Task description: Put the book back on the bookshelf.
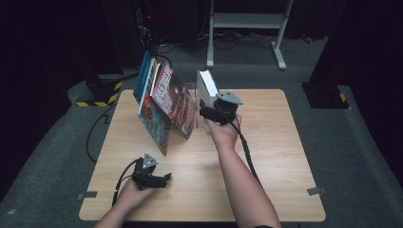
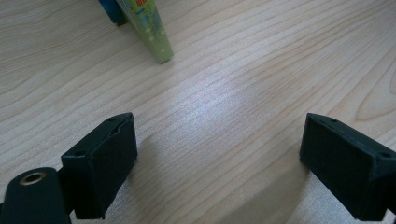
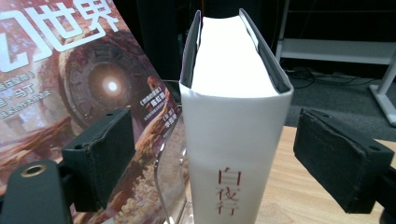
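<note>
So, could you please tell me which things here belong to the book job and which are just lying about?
In the job:
- white book, upright between the open right gripper, pads clear of it
- clear bookend beside it
- leaning books

Lying about:
- left gripper, open over bare table
- white metal frame behind
- floor cables

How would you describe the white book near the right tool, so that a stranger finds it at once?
On the square light wooden table, look toward the far edge, right of the leaning colourful books. There the thick white book stands upright between the open pads of the right tool. Unlike its tilted, picture-covered neighbours, it is plain white with small red characters on its spine.
</note>
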`<state>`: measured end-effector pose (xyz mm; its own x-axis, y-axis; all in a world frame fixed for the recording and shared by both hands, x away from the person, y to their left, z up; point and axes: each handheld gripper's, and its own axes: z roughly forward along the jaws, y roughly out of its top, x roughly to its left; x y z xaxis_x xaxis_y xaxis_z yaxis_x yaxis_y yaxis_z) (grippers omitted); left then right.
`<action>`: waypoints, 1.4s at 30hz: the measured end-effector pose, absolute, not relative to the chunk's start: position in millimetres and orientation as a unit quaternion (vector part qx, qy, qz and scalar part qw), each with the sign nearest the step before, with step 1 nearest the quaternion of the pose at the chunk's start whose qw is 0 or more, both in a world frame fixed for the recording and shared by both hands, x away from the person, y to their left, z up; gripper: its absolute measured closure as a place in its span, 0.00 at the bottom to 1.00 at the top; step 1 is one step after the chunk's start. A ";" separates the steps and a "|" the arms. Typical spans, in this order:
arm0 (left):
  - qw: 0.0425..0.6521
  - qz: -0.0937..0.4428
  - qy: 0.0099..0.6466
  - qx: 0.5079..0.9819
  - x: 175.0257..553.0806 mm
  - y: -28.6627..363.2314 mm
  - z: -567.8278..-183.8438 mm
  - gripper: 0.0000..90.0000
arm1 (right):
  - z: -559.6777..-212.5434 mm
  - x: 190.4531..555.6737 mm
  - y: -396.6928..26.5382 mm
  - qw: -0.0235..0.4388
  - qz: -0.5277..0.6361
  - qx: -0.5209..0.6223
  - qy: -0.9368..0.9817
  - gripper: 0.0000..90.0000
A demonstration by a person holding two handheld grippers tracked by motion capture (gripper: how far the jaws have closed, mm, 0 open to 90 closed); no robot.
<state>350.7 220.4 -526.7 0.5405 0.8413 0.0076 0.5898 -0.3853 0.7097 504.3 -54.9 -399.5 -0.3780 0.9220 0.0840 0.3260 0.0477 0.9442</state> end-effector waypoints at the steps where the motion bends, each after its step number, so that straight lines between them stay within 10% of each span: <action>1: 0.336 0.187 0.441 0.811 350.6 220.4 -526.7 0.12 | -399.4 502.8 -55.6 0.297 0.504 0.471 0.661 0.12; 42: 0.331 0.186 0.449 0.809 351.9 219.8 -526.8 0.08 | -431.2 415.3 -138.9 0.270 0.468 0.466 0.701 0.10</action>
<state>351.9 219.8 -526.8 0.5283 0.8491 0.0042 0.6030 -0.3787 0.7022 415.3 -138.9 -431.2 -0.4203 0.9055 0.0581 0.4009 0.1279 0.9072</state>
